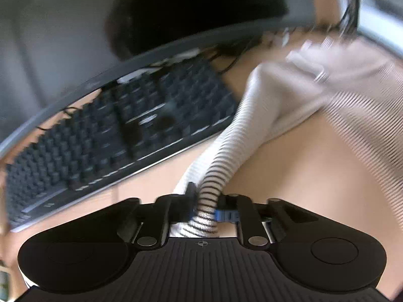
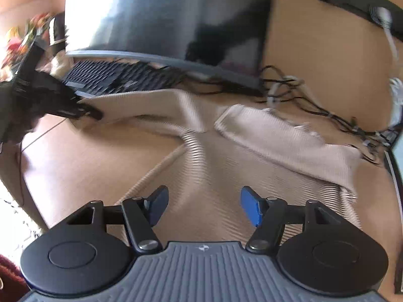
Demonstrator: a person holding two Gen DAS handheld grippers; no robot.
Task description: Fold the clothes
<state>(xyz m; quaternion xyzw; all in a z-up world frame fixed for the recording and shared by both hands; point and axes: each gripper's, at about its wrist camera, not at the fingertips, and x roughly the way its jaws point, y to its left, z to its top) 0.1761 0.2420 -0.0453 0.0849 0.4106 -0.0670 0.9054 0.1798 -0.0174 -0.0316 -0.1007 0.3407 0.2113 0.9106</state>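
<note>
We are pinching a sleeve of the beige, finely striped knit garment [image 1: 309,95] lying across the light wooden desk [image 1: 289,156].

The left gripper [image 1: 206,202] is clamping the bunched fabric between its black, blue-padded fingers, and we are seeing it stretch up off the desk. The right gripper [image 2: 203,207] is hovering over the spread garment with its jaws wide apart, holding nothing (both views are blurred). Behind are sitting a black keyboard [image 1: 121,130], a dark monitor [image 2: 163,20] and tangled cables [image 2: 314,100].
</note>
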